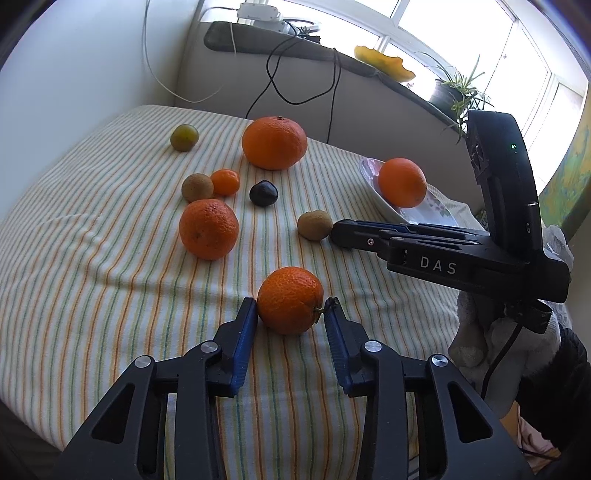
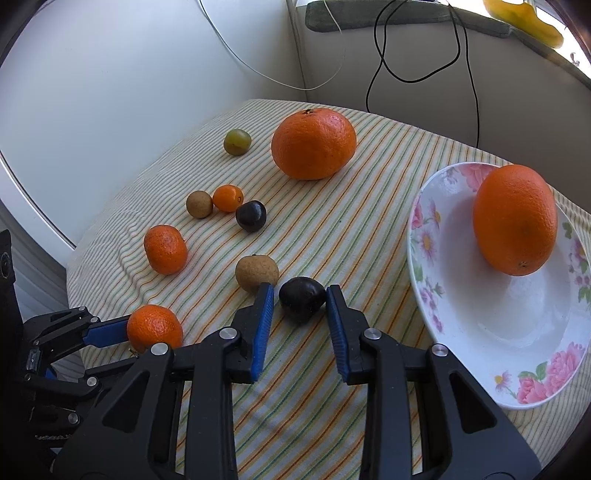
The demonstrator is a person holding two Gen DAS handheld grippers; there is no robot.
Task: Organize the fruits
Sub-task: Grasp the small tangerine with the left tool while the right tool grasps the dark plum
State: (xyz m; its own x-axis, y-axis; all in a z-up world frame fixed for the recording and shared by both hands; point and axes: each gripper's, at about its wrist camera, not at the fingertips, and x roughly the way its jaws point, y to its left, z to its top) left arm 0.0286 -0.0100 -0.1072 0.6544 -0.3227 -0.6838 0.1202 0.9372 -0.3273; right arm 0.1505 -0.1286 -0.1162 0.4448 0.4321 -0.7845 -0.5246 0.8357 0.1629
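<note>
Brown kiwi (image 2: 256, 273) against right gripper's (image 2: 300, 301) fingers (image 2: 264, 306), beside dark plum (image 2: 301, 298)

Before me a striped cloth (image 1: 92, 240), white wall (image 1: 74, 55) at left, far sill (image 1: 295, 48) under bright windows (image 1: 461, 29)

Left wrist view: low, close, facing the windowsill. Right wrist view: close, facing the wall corner. Shared: striped bench (image 1: 110, 258) (image 2: 369, 206), floral plate (image 1: 424, 212) (image 2: 517, 332).
</note>
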